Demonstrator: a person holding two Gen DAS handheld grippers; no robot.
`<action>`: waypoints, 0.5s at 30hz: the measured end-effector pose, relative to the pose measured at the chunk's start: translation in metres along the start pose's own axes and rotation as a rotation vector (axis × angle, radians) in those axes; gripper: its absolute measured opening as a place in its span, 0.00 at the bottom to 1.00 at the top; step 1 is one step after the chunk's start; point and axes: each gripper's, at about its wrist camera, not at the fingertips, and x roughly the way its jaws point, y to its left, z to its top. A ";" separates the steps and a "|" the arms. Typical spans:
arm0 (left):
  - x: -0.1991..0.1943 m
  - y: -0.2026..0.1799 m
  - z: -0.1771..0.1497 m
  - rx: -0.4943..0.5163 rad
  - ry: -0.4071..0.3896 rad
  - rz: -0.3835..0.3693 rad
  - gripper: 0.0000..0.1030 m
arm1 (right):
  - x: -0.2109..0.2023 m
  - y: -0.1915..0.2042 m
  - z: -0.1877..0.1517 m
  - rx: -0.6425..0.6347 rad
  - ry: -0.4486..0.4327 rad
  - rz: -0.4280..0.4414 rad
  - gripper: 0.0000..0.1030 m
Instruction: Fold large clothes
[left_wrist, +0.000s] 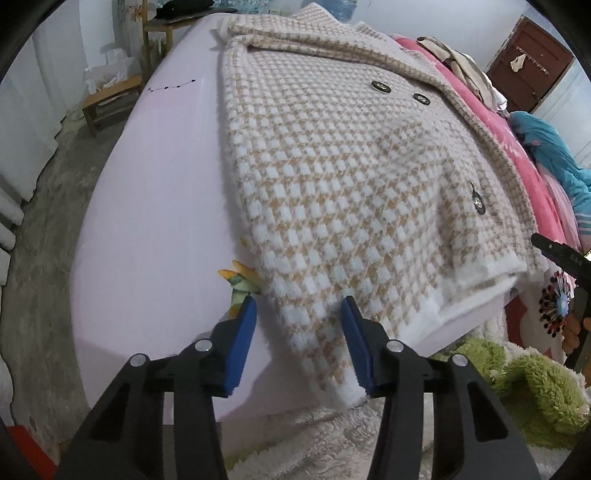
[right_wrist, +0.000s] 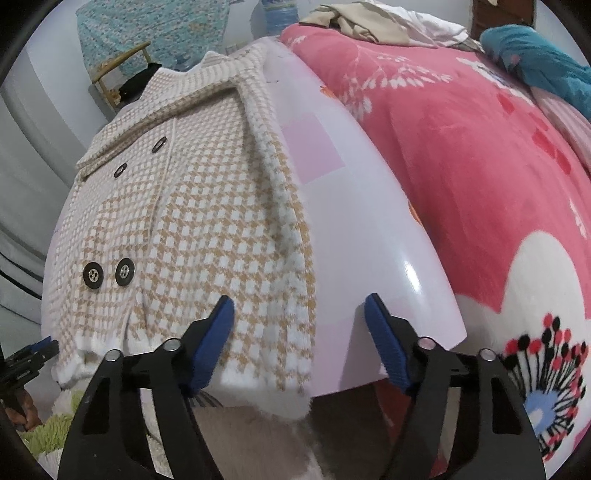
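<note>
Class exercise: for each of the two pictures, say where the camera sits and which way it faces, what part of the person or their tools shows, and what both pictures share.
Left wrist: sits on the left claw, facing down and forward over the checked coat on the pale board; its own fingers show, the right claw at the edge.
Right wrist: sits on the right claw, facing the coat's hem and the pink blanket; own fingers show, the left claw at the edge.
Shared: coat, board, blanket.

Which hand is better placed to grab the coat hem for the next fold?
Probably the left gripper: the coat hem corner lies between its open jaws. The right gripper straddles the hem's edge, partly over bare board.
</note>
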 end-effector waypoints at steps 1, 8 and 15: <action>0.000 0.000 -0.001 0.000 0.004 -0.007 0.45 | 0.000 -0.001 0.000 0.001 0.002 0.001 0.58; 0.000 -0.001 -0.007 0.001 0.030 -0.024 0.43 | 0.004 0.004 -0.004 -0.012 0.038 0.020 0.29; 0.000 -0.011 -0.007 0.032 0.020 0.017 0.16 | 0.006 0.005 -0.008 -0.019 0.030 0.017 0.07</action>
